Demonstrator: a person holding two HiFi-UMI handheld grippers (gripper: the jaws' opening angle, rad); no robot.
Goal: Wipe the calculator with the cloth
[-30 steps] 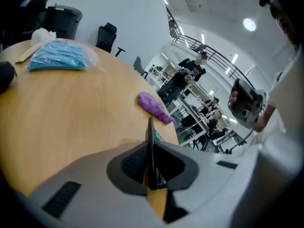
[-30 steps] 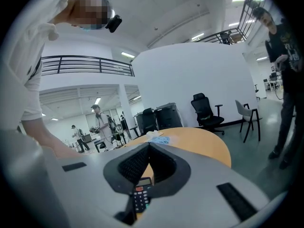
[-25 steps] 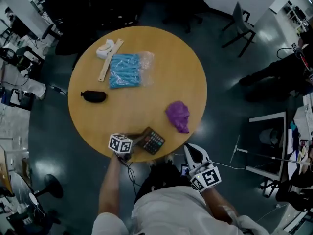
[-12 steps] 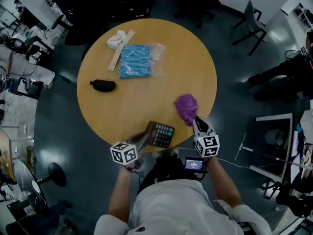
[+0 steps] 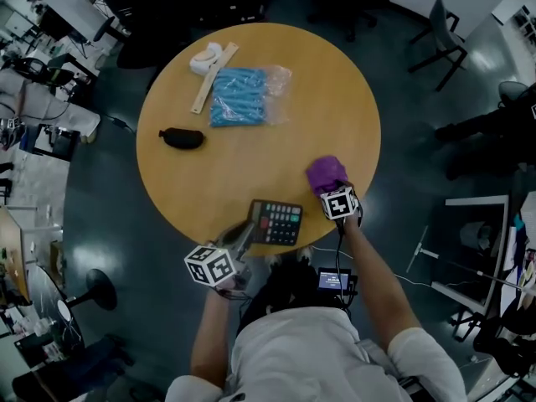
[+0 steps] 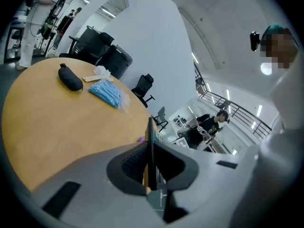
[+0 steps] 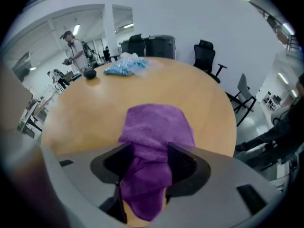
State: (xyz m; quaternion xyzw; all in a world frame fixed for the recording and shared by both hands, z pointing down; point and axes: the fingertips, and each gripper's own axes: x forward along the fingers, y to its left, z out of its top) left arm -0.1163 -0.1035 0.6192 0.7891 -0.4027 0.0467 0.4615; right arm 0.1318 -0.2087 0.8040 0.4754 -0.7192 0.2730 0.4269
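Note:
The dark calculator [image 5: 278, 222] sits at the near edge of the round wooden table [image 5: 251, 162], keys facing up. My left gripper [image 5: 247, 231] is shut on its left end. In the left gripper view the calculator [image 6: 151, 141] stands edge-on as a thin dark slab clamped between the jaws of the left gripper [image 6: 151, 167]. The purple cloth [image 5: 325, 172] lies crumpled near the table's right edge. My right gripper [image 5: 329, 186] points steeply down over it. Its jaws have just been opening and stand wide, with the cloth [image 7: 154, 127] bunched in the gap of the right gripper [image 7: 145, 167].
A blue packet [image 5: 239, 96], a black pouch [image 5: 182, 138], and a white tape roll [image 5: 203, 59] beside a wooden ruler lie on the far half of the table. Office chairs [image 5: 440, 23] stand beyond it. A small screen [image 5: 335, 280] hangs at my chest.
My right gripper has come down from beside my body onto the purple cloth, and its jaws have opened. The left gripper has risen slightly with the calculator.

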